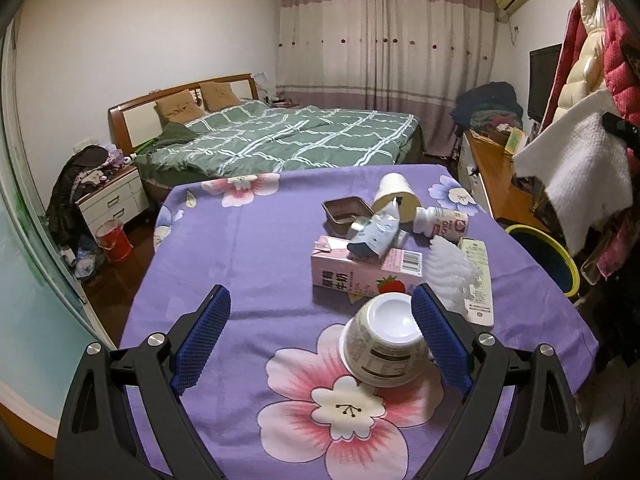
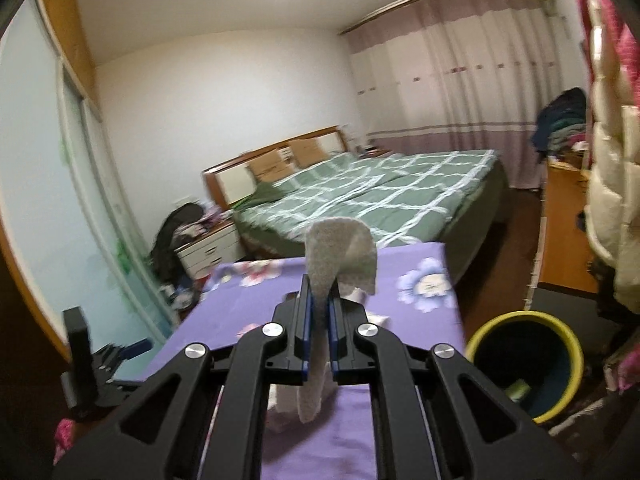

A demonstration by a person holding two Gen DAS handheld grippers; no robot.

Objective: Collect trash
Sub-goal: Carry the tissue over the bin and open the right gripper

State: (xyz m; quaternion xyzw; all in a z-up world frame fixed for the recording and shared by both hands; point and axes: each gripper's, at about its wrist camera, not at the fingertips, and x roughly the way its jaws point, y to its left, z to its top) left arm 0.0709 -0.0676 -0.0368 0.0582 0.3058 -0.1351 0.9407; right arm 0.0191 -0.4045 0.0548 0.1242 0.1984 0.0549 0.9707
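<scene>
Right gripper [image 2: 318, 308] is pinching a limp paper towel [image 2: 340, 256], risking snagging short of the bin [image 2: 524, 364]; left gripper [image 1: 320, 312] is hanging wide by the cup [image 1: 384, 344].

Left gripper [image 1: 320, 312] agape, right gripper [image 2: 318, 308] clamped.

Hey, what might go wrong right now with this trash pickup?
The cloth droops loosely from the shut right gripper, which is not yet over the bin, so it may land on the table. The open left gripper touches the tipped cup with only one finger, so closing could roll it away.
</scene>
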